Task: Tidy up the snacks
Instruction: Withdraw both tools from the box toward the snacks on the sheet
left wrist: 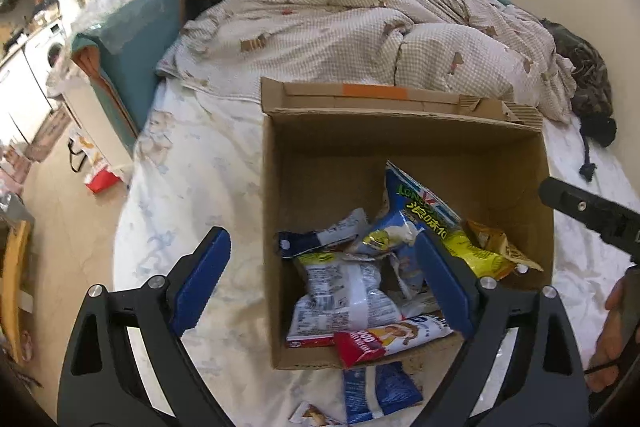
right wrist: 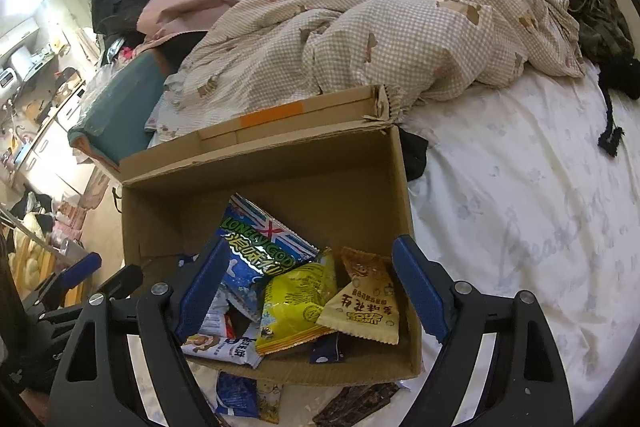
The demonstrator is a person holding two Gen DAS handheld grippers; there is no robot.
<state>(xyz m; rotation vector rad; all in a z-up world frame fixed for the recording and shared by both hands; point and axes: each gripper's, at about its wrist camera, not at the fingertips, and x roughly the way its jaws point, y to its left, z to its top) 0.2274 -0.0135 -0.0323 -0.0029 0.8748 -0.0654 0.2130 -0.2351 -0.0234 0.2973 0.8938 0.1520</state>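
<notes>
A cardboard box (left wrist: 404, 227) fills the frame's centre on the white bedsheet (left wrist: 192, 195), snack packets (left wrist: 348, 291) heaped in its lower half. The left gripper (left wrist: 324, 281) and right gripper (right wrist: 308, 291) both gape wide, empty, at the lower edge.

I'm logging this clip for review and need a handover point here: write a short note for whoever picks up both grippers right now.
Left hand-held gripper: open, holding nothing, hovering over the near left edge of the brown cardboard box.
Right hand-held gripper: open, holding nothing, over the box's near edge.
Done: several packets lie in the box, including the blue Union-Jack bag, yellow bag and tan triangular peanut packet.
Left: the blue-and-white packet and dark brown packet lie on the white bedsheet in front of the box.
</notes>
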